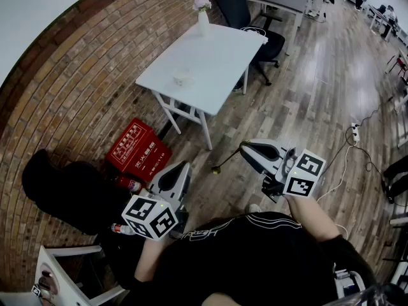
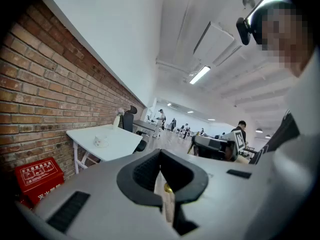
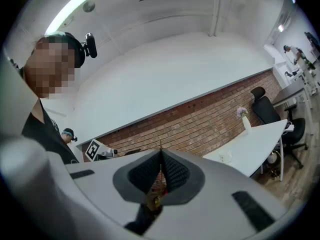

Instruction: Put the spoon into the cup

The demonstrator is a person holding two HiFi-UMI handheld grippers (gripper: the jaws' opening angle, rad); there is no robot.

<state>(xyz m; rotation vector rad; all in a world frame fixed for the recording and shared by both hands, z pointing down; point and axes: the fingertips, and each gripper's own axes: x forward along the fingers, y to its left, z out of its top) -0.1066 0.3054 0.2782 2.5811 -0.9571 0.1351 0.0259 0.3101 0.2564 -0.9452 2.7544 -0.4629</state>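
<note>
A small white cup [image 1: 183, 77] stands on the white table [image 1: 217, 50] by the brick wall, well ahead of both grippers; it also shows as the cup [image 2: 100, 142] and the cup [image 3: 226, 157]. My right gripper [image 1: 243, 146] is shut on a thin gold spoon [image 1: 226, 160], whose bowl points down-left over the wood floor. In the right gripper view the spoon [image 3: 160, 145] shows only as a thin line rising from the closed jaws of the right gripper [image 3: 161, 156]. My left gripper [image 1: 186, 166] is held low at the left, its jaws together and holding nothing, as the left gripper [image 2: 160, 159] also shows.
A white vase with flowers [image 1: 203, 19] stands at the table's far end. A black office chair [image 1: 245, 11] is behind the table. A red box [image 1: 139, 150] and a black bag [image 1: 64, 190] lie by the wall. A power strip [image 1: 355, 132] lies on the floor at the right.
</note>
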